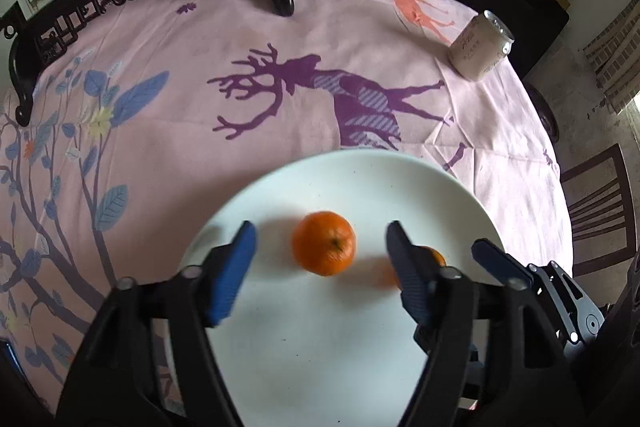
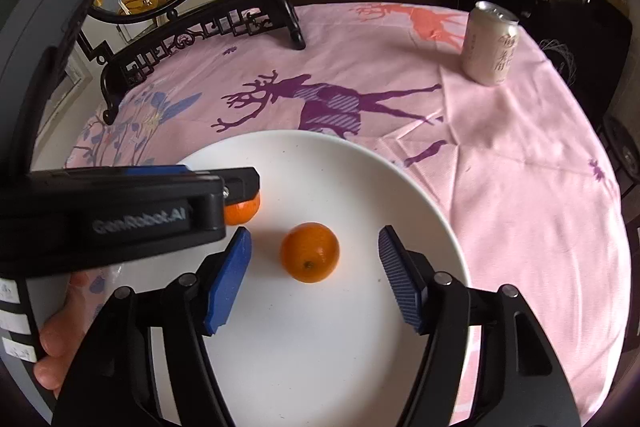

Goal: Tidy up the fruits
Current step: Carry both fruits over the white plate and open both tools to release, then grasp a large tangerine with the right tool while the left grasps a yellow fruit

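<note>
A white plate (image 1: 360,179) lies on the pink tablecloth, also in the right wrist view (image 2: 340,163). One orange (image 1: 323,242) rests on it between the open fingers of my left gripper (image 1: 320,247). A second orange (image 2: 309,251) sits on the plate between the open fingers of my right gripper (image 2: 314,255). In the left wrist view that second orange (image 1: 436,257) peeks out behind my right finger, with the right gripper's blue tip (image 1: 492,259) beside it. In the right wrist view the left gripper body (image 2: 120,215) crosses at left, hiding most of the first orange (image 2: 242,211).
A pale drink can (image 1: 480,47) stands at the far right of the table, also in the right wrist view (image 2: 491,45). A dark carved wooden stand (image 2: 200,27) with a round deer picture is at the back left. A wooden chair (image 1: 600,211) stands beyond the table's right edge.
</note>
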A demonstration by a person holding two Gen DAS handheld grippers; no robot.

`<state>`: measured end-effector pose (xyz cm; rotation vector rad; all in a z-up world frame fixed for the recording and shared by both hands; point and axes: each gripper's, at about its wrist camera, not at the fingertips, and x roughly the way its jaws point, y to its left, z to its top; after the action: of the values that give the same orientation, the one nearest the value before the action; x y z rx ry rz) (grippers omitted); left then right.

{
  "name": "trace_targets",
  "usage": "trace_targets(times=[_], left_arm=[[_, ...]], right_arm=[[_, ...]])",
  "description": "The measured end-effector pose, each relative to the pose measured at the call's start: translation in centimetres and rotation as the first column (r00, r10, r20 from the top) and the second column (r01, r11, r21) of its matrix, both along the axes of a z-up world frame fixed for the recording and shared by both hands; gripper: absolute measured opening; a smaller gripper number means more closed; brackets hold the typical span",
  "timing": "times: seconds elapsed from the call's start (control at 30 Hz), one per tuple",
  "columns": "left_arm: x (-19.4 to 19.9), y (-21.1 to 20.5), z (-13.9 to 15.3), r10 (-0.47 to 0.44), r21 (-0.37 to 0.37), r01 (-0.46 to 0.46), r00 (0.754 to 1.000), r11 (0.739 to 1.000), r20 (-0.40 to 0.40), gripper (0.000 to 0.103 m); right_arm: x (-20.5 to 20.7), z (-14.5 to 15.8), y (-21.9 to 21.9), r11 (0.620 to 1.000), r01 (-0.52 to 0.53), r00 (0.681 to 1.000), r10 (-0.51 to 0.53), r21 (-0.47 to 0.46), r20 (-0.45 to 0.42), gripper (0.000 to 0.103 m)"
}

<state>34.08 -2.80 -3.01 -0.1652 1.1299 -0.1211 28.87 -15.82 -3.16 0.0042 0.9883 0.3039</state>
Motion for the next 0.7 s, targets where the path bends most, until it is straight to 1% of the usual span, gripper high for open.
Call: trace_targets(times=[0.07,0.13,0.17,0.2,0.23,0.27,0.3,0.4,0.5,0.6,0.7], left_arm=[[-1.5,0.8,1.7,-0.006,-0.014,0.007,0.999,1.0,0.039,0.078],[-4.2,1.8,3.6,-0.008,-0.016,0.009,0.997,1.0,0.082,0.084],[-6.0,2.3,4.4,-0.003,-0.014,0.005,0.994,1.0,0.111,0.091],[-7.8,2.8,5.1,0.0,-0.011,0.001,0.991,1.0,0.137,0.095],[-9.7,3.1,5.5,0.002,-0.005,-0.001,0.987,1.0,0.16,0.096],[-12.0,3.5,5.8,-0.002,-0.005,0.003,0.983,1.0,0.183,0.096],[-13.9,3.8,5.9,-0.007,-0.003,0.008,0.98,1.0,0.197,0.096],[-19.3,4.4,5.4,0.002,0.009,-0.004,0.972,1.0,0.235,0.097],[-23.1,5.3,4.7,0.025,0.012,-0.029,0.968,1.0,0.251,0.096],[-25.7,6.1,4.1,0.04,0.015,-0.045,0.967,0.999,0.253,0.096],[-27.0,6.6,3.8,0.042,0.025,-0.05,0.966,0.998,0.256,0.096]], right_arm=[[-1.3,1.1,-0.3,1.0,-0.004,1.0,0.004,-0.019,0.003,0.066],[-3.6,2.4,-0.8,1.0,0.003,1.0,-0.003,-0.024,0.009,0.068],[-5.2,3.1,-0.9,1.0,0.0,1.0,0.0,-0.021,0.015,0.072],[-7.0,3.7,-1.0,1.0,-0.007,1.0,0.008,-0.022,0.028,0.077],[-8.9,4.2,-0.8,0.999,-0.012,0.999,0.014,-0.031,0.047,0.08],[-10.7,4.6,-0.5,0.999,-0.018,0.998,0.02,-0.04,0.067,0.088],[-12.7,4.8,-0.2,0.998,-0.022,0.995,0.027,-0.051,0.091,0.093],[-17.4,5.2,0.5,0.997,-0.015,0.988,0.025,-0.073,0.15,0.094],[-20.4,5.6,0.6,0.998,0.01,0.985,-0.001,-0.055,0.174,0.094],[-22.1,6.1,0.3,0.999,0.034,0.982,-0.028,-0.029,0.187,0.094],[-23.1,6.7,0.0,0.999,0.044,0.98,-0.039,-0.02,0.194,0.094]])
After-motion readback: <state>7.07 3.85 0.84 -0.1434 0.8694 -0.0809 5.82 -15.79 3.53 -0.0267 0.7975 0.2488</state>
